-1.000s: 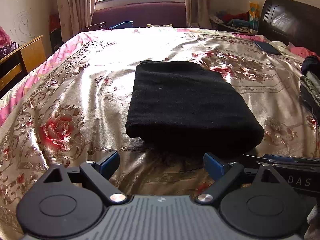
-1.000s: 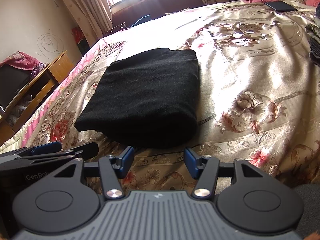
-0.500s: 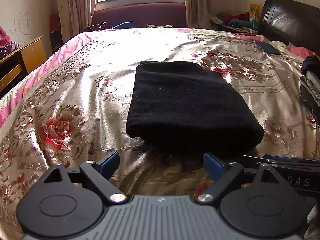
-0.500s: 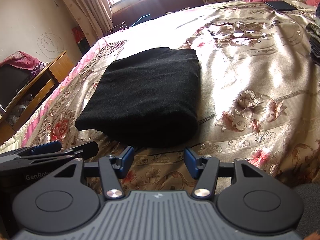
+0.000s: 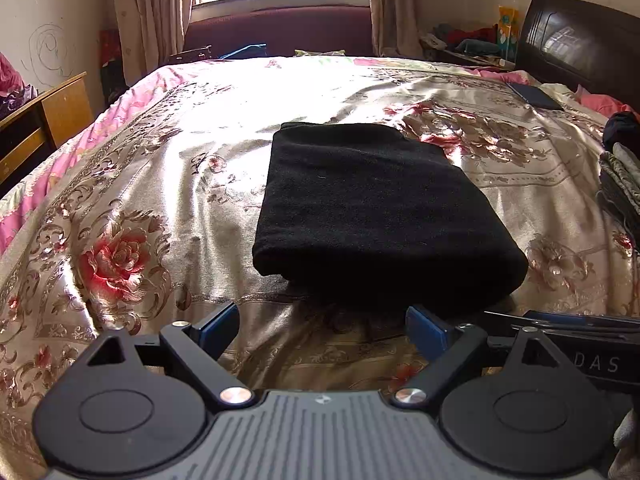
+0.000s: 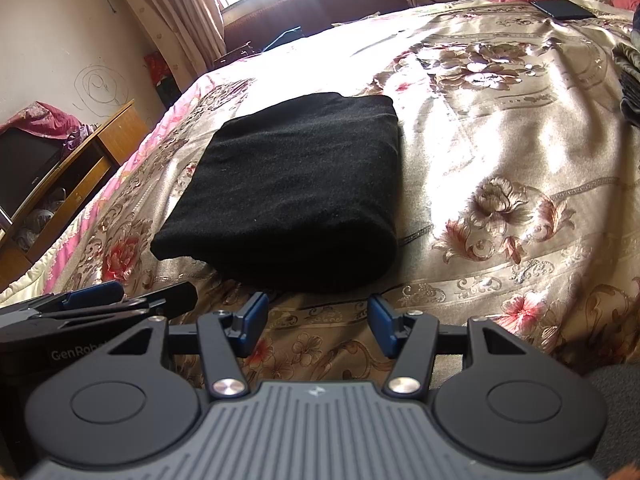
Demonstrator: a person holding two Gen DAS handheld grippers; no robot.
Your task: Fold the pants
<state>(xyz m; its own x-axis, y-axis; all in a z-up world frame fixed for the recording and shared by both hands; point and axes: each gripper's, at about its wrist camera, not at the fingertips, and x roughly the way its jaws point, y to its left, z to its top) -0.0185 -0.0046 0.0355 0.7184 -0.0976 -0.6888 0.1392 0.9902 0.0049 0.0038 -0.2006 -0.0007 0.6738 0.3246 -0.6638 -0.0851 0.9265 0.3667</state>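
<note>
The black pants [image 5: 372, 208] lie folded into a thick rectangle on the floral bedspread [image 5: 132, 216]; they also show in the right wrist view [image 6: 296, 196]. My left gripper [image 5: 322, 326] is open and empty, just short of the bundle's near edge. My right gripper [image 6: 316, 318] is open and empty, also just in front of the near edge. Each gripper shows at the side of the other's view: the right one [image 5: 576, 344], the left one [image 6: 92, 308].
A pile of folded clothes [image 5: 620, 184] lies at the bed's right edge. A dark phone [image 5: 534, 96] lies near the headboard [image 5: 576, 44]. A wooden cabinet [image 5: 44, 116] stands left of the bed. A sofa [image 5: 280, 32] is under the window.
</note>
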